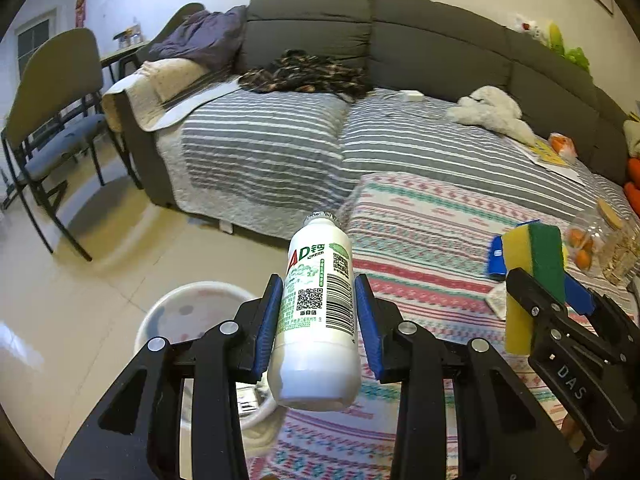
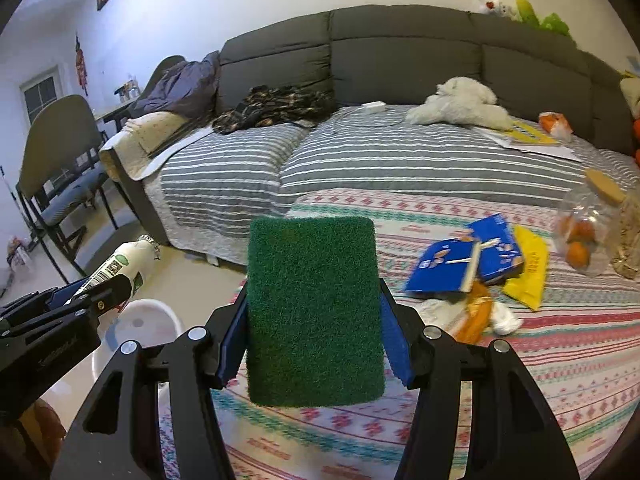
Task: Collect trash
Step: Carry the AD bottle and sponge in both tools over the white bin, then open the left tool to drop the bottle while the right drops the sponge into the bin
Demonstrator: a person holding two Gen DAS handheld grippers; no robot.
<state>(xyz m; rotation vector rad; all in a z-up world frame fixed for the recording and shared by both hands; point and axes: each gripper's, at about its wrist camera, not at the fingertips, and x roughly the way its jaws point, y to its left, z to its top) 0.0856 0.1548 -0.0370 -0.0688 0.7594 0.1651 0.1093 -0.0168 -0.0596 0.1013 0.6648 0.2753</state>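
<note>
My left gripper [image 1: 317, 292] is shut on a white plastic bottle [image 1: 316, 320] with a green label, held neck forward over the edge of the patterned blanket [image 1: 424, 248]. The same bottle [image 2: 120, 268] shows at the left of the right wrist view. My right gripper [image 2: 314, 312] is shut on a yellow sponge with a green scouring face [image 2: 312, 312]; that sponge [image 1: 532, 272] appears edge-on at the right of the left wrist view. A white round bin [image 1: 192, 312] stands on the floor below and left of the bottle, also seen as the bin [image 2: 140, 324] in the right wrist view.
Blue cartons [image 2: 468, 260], a yellow wrapper [image 2: 528, 268] and orange and white scraps [image 2: 480, 316] lie on the blanket. A clear jar [image 2: 588, 232] with oranges stands at the right. A grey sofa [image 1: 360, 48] with clothes and a white plush toy [image 1: 492, 114] is behind; chairs [image 1: 52, 120] stand left.
</note>
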